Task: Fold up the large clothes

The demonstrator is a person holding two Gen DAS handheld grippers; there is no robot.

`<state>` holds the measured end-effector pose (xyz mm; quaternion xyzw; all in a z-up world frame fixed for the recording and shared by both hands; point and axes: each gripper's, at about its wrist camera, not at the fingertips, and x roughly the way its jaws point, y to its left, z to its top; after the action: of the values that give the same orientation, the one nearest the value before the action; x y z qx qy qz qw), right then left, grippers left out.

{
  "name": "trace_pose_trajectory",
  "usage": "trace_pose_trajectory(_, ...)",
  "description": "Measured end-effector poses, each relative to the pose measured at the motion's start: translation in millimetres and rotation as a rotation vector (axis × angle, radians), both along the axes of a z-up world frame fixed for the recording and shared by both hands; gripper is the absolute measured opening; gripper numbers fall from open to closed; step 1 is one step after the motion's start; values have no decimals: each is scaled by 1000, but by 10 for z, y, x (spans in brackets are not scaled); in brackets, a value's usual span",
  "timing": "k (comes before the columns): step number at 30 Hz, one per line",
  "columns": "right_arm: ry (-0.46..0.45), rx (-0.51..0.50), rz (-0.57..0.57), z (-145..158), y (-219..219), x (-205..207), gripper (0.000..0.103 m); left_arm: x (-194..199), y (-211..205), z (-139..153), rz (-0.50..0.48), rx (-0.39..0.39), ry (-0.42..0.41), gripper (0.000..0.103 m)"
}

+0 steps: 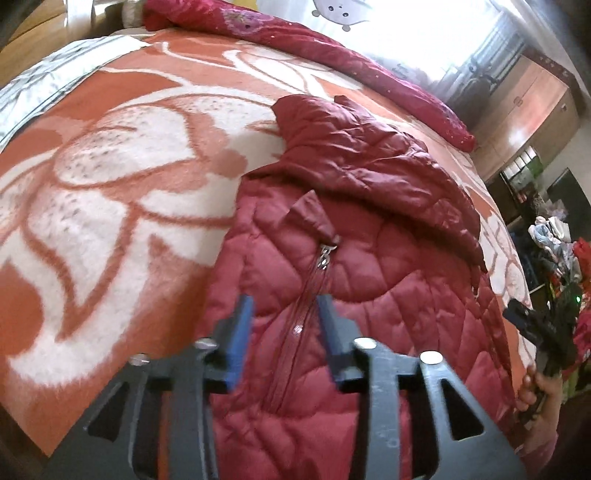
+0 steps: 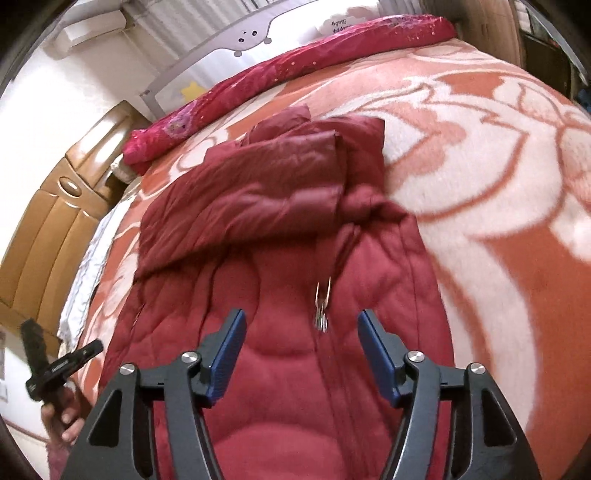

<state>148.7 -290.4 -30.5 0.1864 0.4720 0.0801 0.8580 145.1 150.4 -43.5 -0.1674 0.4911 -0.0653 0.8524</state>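
Observation:
A dark red quilted jacket (image 1: 369,258) lies front up on a bed, zipped, with one sleeve folded across its chest (image 2: 258,199). Its silver zipper pull (image 1: 325,256) (image 2: 320,306) lies just ahead of both grippers. My left gripper (image 1: 286,321) hovers over the zipper line, its blue pads apart with only the flat jacket below them. My right gripper (image 2: 301,325) stands wider open above the same front panel, holding nothing. Each wrist view shows the other gripper at its edge, held in a hand (image 1: 535,332) (image 2: 55,365).
An orange and white floral blanket (image 1: 110,206) (image 2: 498,184) covers the bed. A rolled red quilt (image 1: 332,48) (image 2: 295,62) lies along the far edge by a bed rail (image 2: 251,33). Wooden furniture (image 1: 528,110) (image 2: 55,203) and a cluttered pile (image 1: 561,240) stand beside the bed.

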Motion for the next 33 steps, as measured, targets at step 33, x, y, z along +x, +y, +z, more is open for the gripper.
trace_pose_trajectory(33, 167, 134, 11, -497, -620, -1036, 75, -497, 266, -392, -61, -68, 138, 68)
